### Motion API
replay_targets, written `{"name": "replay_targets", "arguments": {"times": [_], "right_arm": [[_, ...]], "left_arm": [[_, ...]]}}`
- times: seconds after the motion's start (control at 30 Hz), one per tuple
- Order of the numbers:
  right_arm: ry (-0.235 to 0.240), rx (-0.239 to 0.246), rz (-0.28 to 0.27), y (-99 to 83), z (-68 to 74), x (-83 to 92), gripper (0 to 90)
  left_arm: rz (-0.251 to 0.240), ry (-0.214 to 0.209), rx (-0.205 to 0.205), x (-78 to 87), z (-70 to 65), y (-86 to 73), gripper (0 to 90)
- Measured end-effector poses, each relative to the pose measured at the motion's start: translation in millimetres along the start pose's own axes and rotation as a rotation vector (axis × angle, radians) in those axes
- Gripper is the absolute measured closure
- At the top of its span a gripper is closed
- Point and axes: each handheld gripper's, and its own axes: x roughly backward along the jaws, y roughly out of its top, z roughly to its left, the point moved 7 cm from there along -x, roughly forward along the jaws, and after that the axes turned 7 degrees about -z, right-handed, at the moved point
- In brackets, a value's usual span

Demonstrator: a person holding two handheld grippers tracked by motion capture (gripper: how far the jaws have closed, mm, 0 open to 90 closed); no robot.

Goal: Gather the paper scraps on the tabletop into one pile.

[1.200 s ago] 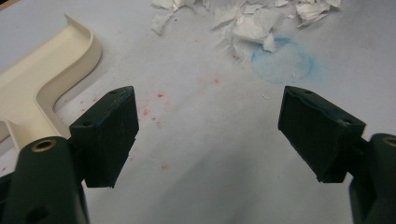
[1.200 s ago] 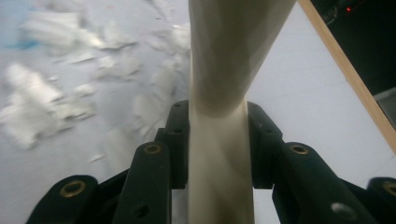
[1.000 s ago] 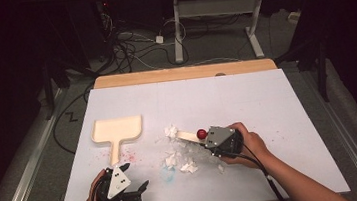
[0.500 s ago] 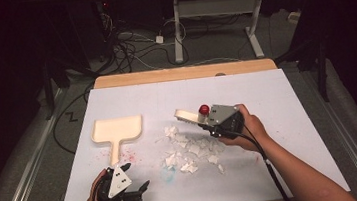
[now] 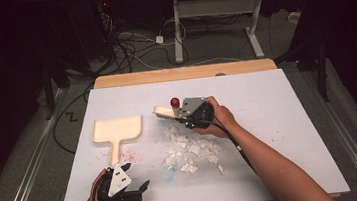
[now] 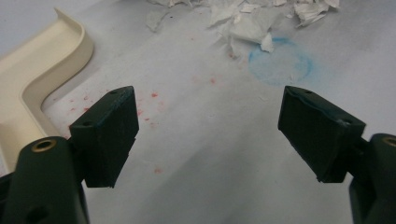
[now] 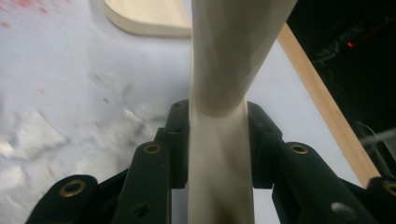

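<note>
Each black gripper (image 5: 140, 189) carries brass-ringed screws, a grey three-cornered plate and a trailing black cable.

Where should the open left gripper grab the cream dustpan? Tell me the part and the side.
Grip the dustpan by its narrow handle, which points toward the left gripper. Come from the near side, jaws straddling its flat width; the wide walled tray probably won't fit between them.

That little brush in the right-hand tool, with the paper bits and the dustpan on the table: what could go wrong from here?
The right gripper is shut on the brush by its thin handle, so it might twist or slip during a sweep. The paper scraps are loose and light, so a fast stroke could scatter them across the table. The dustpan lies unheld, with the left gripper open beside its handle, so it may slide when pushed.
</note>
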Motion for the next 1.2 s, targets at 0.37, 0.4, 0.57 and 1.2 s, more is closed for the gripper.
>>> {"name": "replay_targets", "arguments": {"times": [0.37, 0.4, 0.57, 1.2], "right_arm": [[0.206, 0.101, -0.023, 9.6, 43.9, -2.0, 67.7], [0.229, 0.116, -0.027, 7.2, 44.9, 1.6, 67.7], [0.29, 0.14, -0.033, -5.2, 53.6, 26.2, 67.6], [0.229, 0.12, -0.113, -8.5, 50.1, 80.7, 67.8]], "left_arm": [[0.009, -0.001, -0.003, 0.7, -0.8, -2.3, 19.7], [0.01, -0.003, -0.005, 0.5, -1.0, -2.5, 19.7], [0.018, -0.009, -0.007, -0.6, -2.0, -3.1, 19.7], [0.029, -0.022, -0.028, -4.2, -6.3, -1.1, 19.8]]}}
